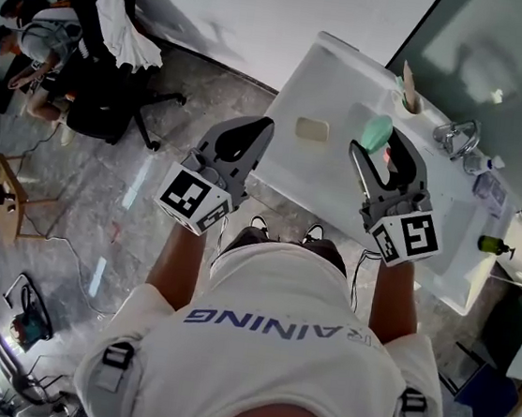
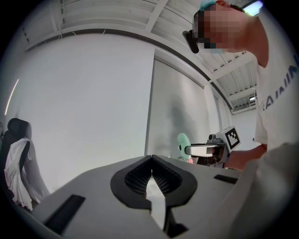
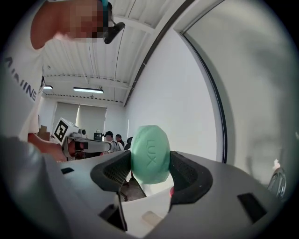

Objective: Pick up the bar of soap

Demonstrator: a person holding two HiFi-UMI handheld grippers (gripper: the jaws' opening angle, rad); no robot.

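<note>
The fingers (image 3: 188,173) of the right gripper (image 1: 377,143) are squeezing the soap (image 3: 150,151) from both sides. The soap is green and oval, and it is standing on its edge between the two black pads. Its top is poking out past the tips, and letters pressed into it are showing on the side facing the camera. The soap is hanging in the air over the white table (image 1: 429,223) and is not touching it.

The left gripper (image 1: 256,136) is holding nothing. Its fingers (image 2: 135,177) are pressing together at the tips, with only a thin slit showing lower down. It is pointing at a plain white wall, off the near edge of the table.

Both grippers are sitting side by side in front of the person, well apart from each other. A pale square block (image 1: 312,129) is lying flat on the table, between the two grippers in the head view. A shiny tap (image 1: 458,137) is standing farther right on the table, and a small green bottle (image 1: 494,246) is lying near the right end. A black chair (image 1: 111,43) with a white cloth over it is standing on the floor to the left, and people (image 1: 32,33) are sitting beside it.
</note>
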